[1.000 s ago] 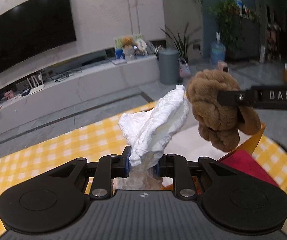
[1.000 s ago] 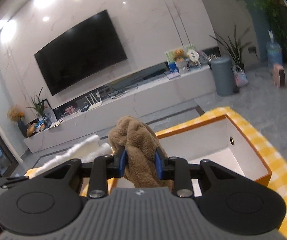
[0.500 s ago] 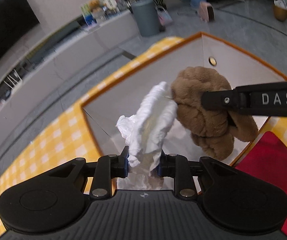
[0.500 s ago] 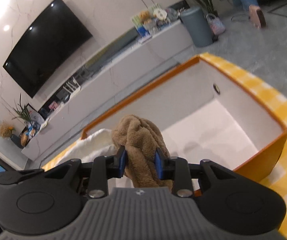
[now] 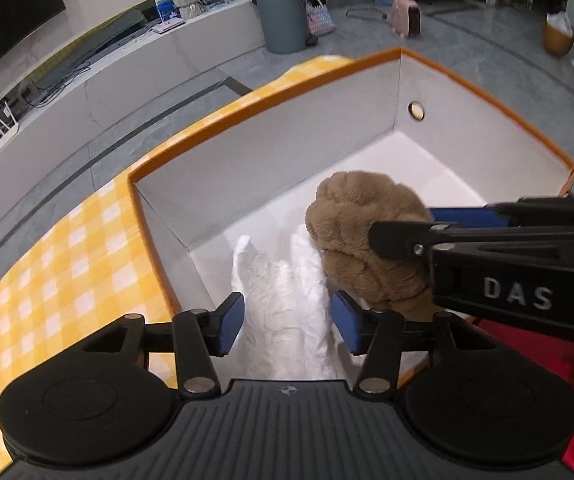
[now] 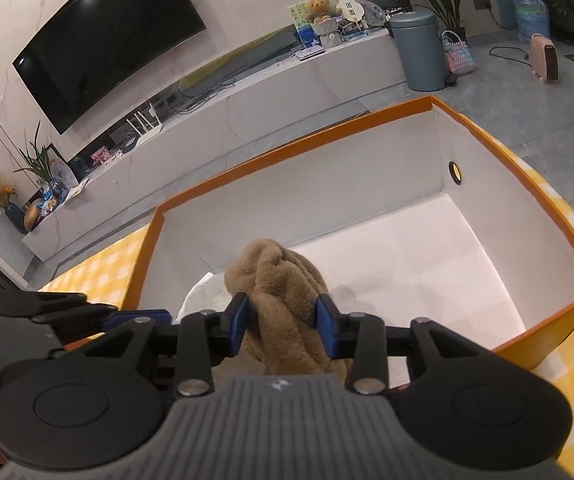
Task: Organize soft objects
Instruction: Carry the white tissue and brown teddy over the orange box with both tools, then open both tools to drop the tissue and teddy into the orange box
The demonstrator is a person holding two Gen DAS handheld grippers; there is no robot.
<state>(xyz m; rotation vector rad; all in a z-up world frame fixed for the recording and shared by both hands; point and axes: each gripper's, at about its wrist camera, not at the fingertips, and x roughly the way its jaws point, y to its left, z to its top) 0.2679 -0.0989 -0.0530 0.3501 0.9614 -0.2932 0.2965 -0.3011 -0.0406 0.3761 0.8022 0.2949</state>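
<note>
An orange-rimmed box (image 5: 247,98) with white walls stands on the table. A crumpled white cloth (image 5: 283,300) lies on its floor at the near left corner. My left gripper (image 5: 289,312) straddles it, jaws opening, pads no longer pressing on it. A brown plush cloth (image 5: 363,240) hangs just right of the white one, touching it. My right gripper (image 5: 399,222) comes in from the right with that plush between its fingers. In the right wrist view the right gripper (image 6: 281,320) has its jaws opening, while the brown plush (image 6: 283,276) still fills the gap against both pads over the box (image 6: 287,162).
A yellow checked tablecloth (image 5: 79,256) covers the table around the box. A red item (image 5: 527,344) lies to the right of the box. The box's far wall has a round hole (image 5: 416,110). The right part of the box floor (image 6: 407,272) is bare.
Both grippers tilted down and sank into the box. The left jaws spread and the white cloth settled on the box floor. The right jaws widened slightly around the brown plush.
</note>
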